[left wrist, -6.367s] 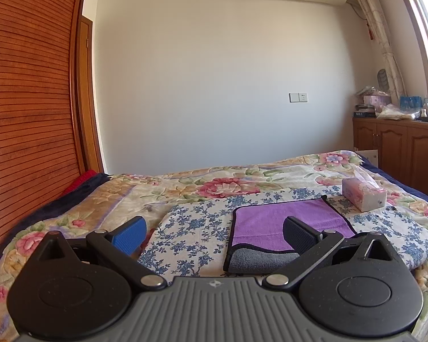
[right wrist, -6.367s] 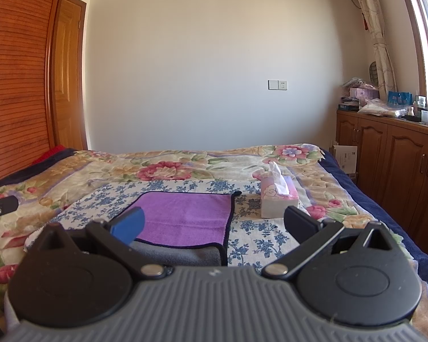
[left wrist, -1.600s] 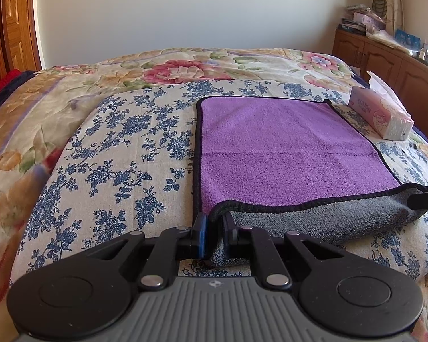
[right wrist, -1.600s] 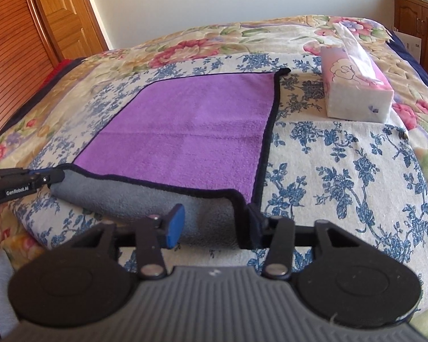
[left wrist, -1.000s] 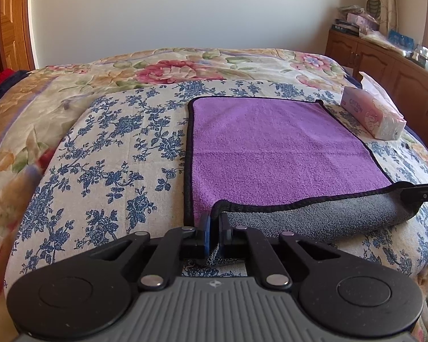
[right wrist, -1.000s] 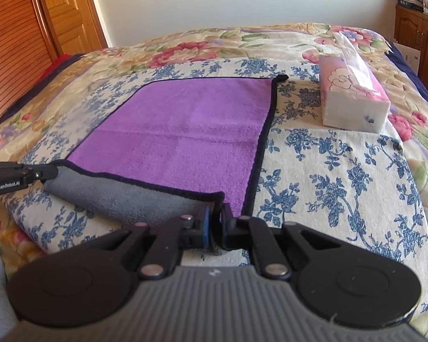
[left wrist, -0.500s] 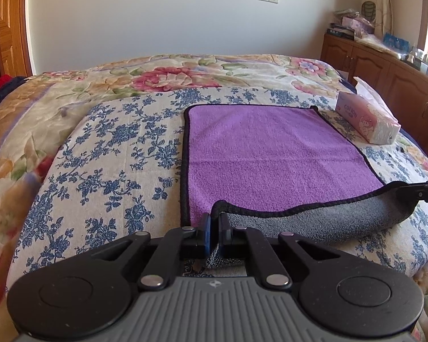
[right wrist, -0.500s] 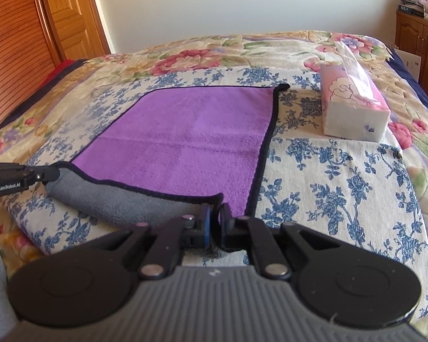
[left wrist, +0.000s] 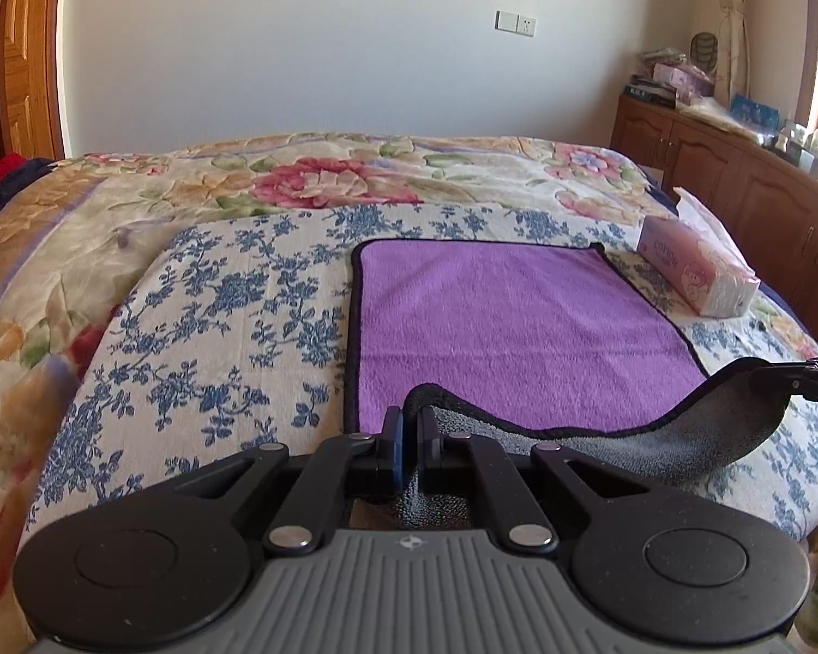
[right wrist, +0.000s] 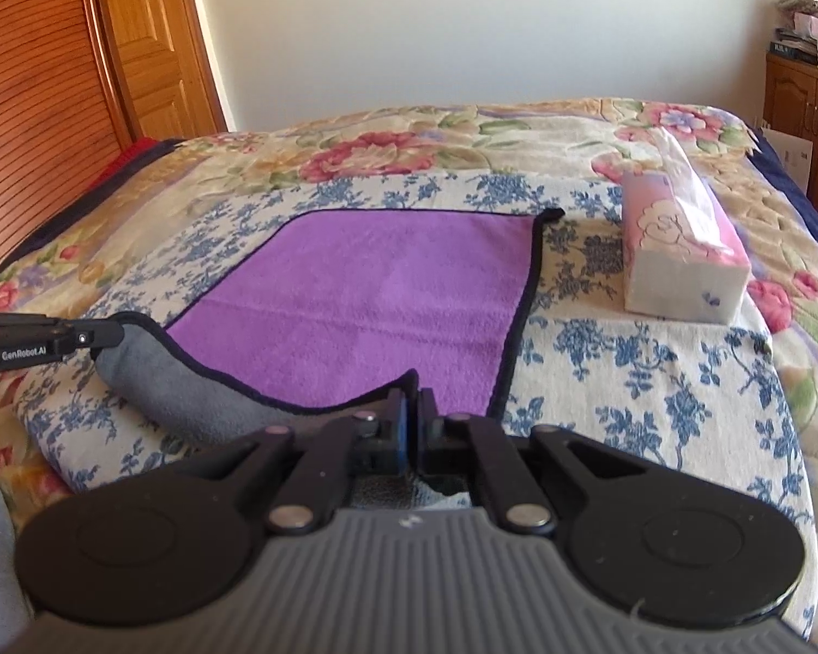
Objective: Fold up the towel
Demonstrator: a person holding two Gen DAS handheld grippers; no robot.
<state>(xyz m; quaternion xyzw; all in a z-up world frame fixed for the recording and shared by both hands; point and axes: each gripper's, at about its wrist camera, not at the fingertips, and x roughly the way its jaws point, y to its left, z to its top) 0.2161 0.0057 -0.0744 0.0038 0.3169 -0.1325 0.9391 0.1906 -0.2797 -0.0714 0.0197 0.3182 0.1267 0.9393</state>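
Left wrist view: left gripper (left wrist: 409, 430) is clamped on the near-left corner of the towel (left wrist: 507, 321), grey underside turned up; right gripper (right wrist: 411, 417) is clenched on the near-right corner. The towel lies ahead of both tools on the bedspread (left wrist: 218, 305). First fold in hand. Next: carry both corners forward together to the far edge, clear of the tissue box (right wrist: 676, 250) right of the right tool.

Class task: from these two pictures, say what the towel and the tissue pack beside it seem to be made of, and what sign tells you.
Towel: soft napped cloth, probably microfibre; fuzzy matte purple face, grey underside, dark stitched edging. Tissue pack: thin, slightly glossy printed wrap, likely plastic film; creased at the top.
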